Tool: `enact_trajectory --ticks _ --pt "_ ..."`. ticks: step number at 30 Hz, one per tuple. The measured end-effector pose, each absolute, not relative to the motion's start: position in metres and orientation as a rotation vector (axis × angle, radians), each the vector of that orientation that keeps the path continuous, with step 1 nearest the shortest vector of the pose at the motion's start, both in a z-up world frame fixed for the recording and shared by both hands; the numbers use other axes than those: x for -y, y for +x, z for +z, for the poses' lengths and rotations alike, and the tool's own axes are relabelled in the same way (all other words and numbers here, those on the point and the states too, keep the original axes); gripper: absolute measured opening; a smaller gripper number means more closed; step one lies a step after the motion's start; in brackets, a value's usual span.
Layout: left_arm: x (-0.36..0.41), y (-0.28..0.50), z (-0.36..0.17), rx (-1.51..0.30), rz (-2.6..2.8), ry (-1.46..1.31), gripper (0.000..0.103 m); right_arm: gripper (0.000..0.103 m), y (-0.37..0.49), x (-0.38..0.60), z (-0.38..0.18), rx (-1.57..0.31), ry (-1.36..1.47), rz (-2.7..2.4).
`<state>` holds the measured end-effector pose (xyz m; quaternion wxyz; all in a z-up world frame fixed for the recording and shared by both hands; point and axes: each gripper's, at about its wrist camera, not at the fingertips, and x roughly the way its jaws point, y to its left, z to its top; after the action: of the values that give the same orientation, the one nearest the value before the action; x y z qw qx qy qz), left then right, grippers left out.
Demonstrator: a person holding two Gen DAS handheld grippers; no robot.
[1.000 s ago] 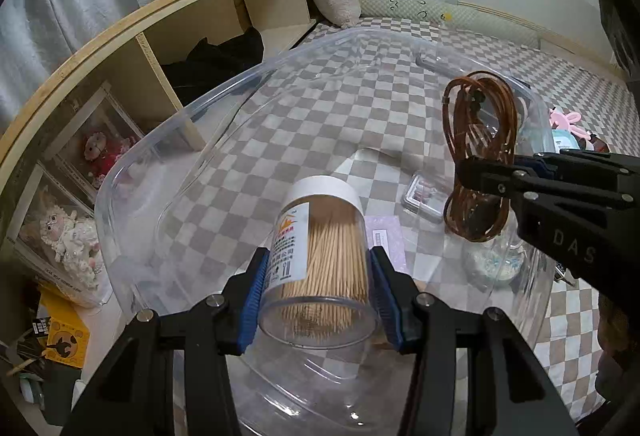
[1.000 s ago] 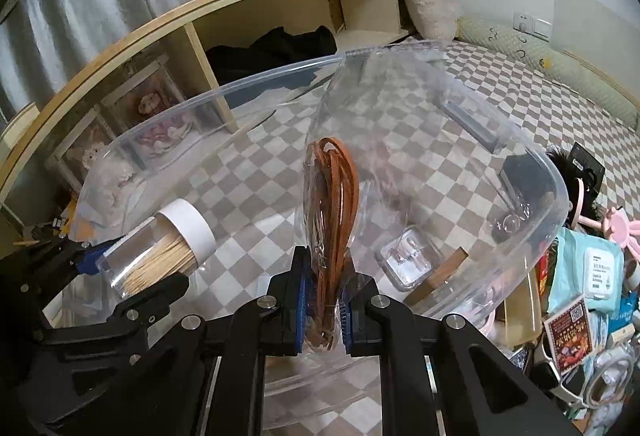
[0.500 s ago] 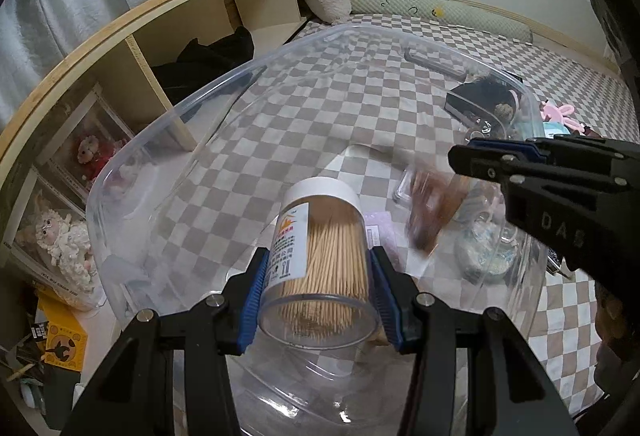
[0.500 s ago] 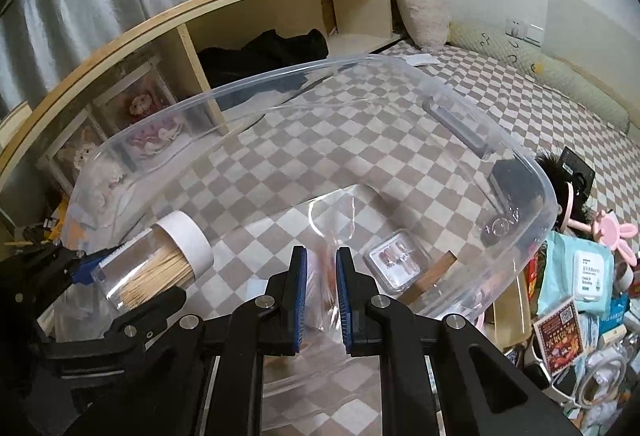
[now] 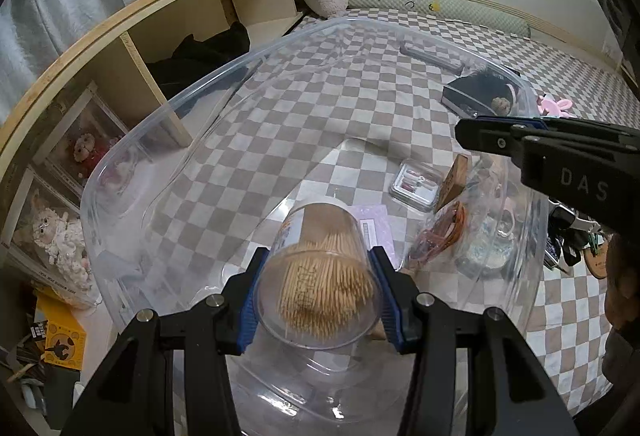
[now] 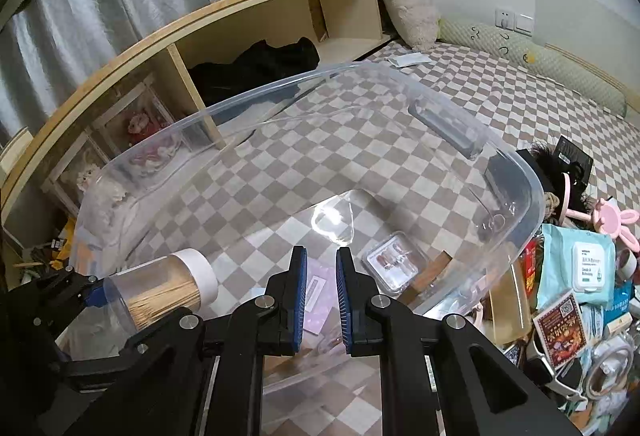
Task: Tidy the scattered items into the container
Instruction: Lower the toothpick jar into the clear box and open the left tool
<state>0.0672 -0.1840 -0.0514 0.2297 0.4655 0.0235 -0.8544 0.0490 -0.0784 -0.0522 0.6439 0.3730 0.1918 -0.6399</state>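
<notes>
The left gripper (image 5: pixel 318 290) has its blue-padded fingers (image 5: pixel 249 302) clenched on a clear toothpick jar (image 5: pixel 320 278), one finger on each side of the barrel. The jar lies tilted, its clear base toward the camera and its white cap (image 6: pixel 199 274) pointing forward and down into the clear plastic container (image 5: pixel 168 108). It hangs above the container's floor, inside the rim.

The right gripper (image 6: pixel 321 300) is released, its fingers (image 6: pixel 298 296) parted with nothing between them, poised over the container's near-right part. In the left wrist view it reaches in from the right, over the container's right rim.

Ahead of the right fingers, on the container floor, lie a small clear case of press-on nails (image 6: pixel 394 266) and, just left of it, a pale purple card (image 6: pixel 316 294). Ahead and to the right of the left fingers sits a bagged coil of orange cord (image 5: pixel 442 232), with a brown wooden piece (image 5: pixel 454 182) propped just beyond it.

The container rests on a checkered bed cover (image 6: pixel 540 108). Outside its right wall a heap of items stays scattered: a wet-wipe pack (image 6: pixel 582 266), a pink bunny piece (image 6: pixel 612 218), and other small things.
</notes>
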Motion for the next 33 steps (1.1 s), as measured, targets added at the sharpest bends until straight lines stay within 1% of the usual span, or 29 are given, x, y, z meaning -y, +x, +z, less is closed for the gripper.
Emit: enact_trajectory --ticks 23,24,25,26,30,33 --pt "0.183 0.069 -0.046 -0.054 -2.364 1.261 0.051 0.014 0.044 0.074 -0.052 -0.427 0.853 -1.457" --pt "0.182 0.069 -0.046 -0.049 -2.362 1.255 0.054 0.014 0.044 0.074 -0.052 -0.426 0.852 -1.458" --pt "0.182 0.069 -0.045 -0.041 -2.359 1.247 0.065 0.014 0.043 0.073 -0.051 -0.424 0.852 -1.458" --pt "0.182 0.07 -0.044 -0.037 -2.358 1.234 0.072 0.014 0.042 0.073 -0.051 -0.422 0.851 -1.459" --pt "0.182 0.072 -0.038 -0.034 -2.357 1.191 0.08 0.014 0.04 0.07 -0.049 -0.416 0.85 -1.46" --pt "0.182 0.072 -0.037 -0.041 -2.359 1.191 0.081 0.014 0.038 0.069 -0.048 -0.411 0.848 -1.461"
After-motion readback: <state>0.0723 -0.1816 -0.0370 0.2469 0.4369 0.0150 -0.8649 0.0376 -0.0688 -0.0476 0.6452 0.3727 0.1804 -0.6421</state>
